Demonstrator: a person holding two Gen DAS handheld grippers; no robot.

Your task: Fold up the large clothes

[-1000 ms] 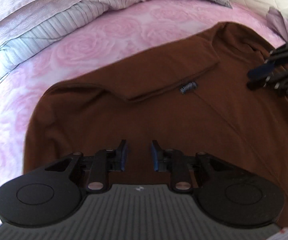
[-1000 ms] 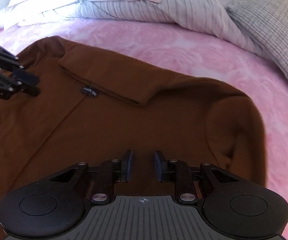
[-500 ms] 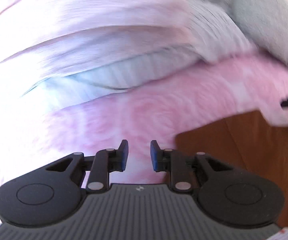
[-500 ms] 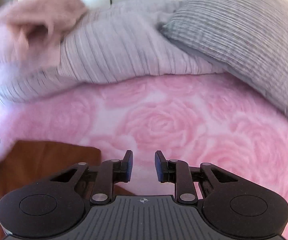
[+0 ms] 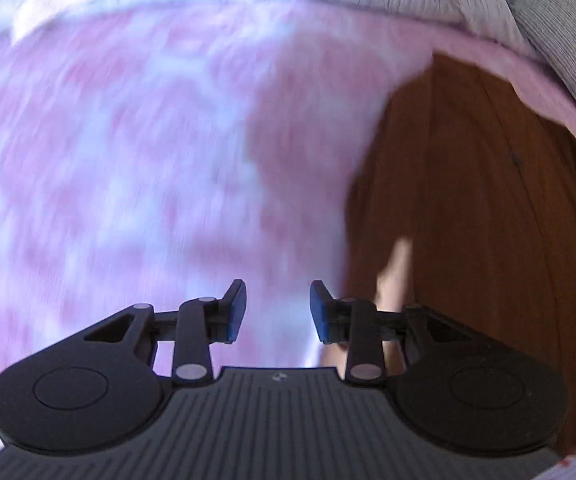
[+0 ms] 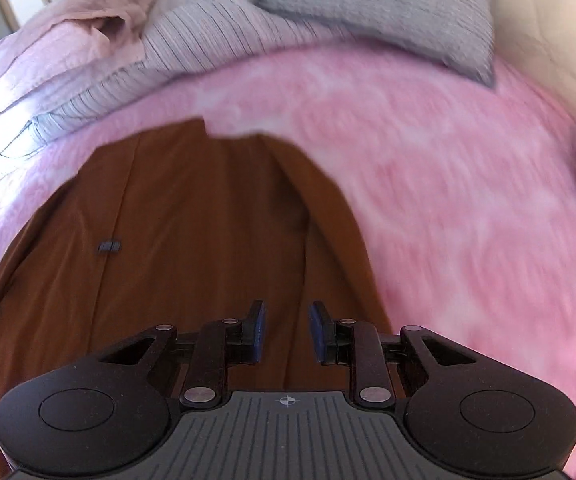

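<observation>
Left wrist view has my left gripper (image 5: 276,306) pointing steeply down over the pink rose-patterned blanket (image 5: 128,168), with its 2 blue-padded fingers (image 5: 235,312) apart, widening, and nothing between them. Only blanket shows through the gap. At the right of that view lies the large brown knit garment (image 5: 487,200), its long left edge running just beside the right finger. A pale strip that looks like part of a person's hand (image 5: 393,276) shows just behind that finger; it is too blurred for me to be sure.

From the right wrist view, my right gripper (image 6: 286,332) also tilts steeply down, directly above the brown garment (image 6: 192,240). Its 2 pads (image 6: 258,332) stand a little apart and clamp nothing; brown cloth lies below the gap, and I cannot tell whether the tips touch it. I count 1 garment, spread flat on the blanket, with 1 small dark label (image 6: 108,246) on it. Its far end reaches toward the striped grey-lilac quilt (image 6: 192,52), and its right edge curves down beside the right finger.

Beyond the quilt sit 1 grey textured pillow (image 6: 387,4) and 1 crumpled dusty-pink cloth (image 6: 104,12). Bare pink blanket (image 6: 467,200) stretches wide to the right of the garment, and a narrower band of it lies on the left.
</observation>
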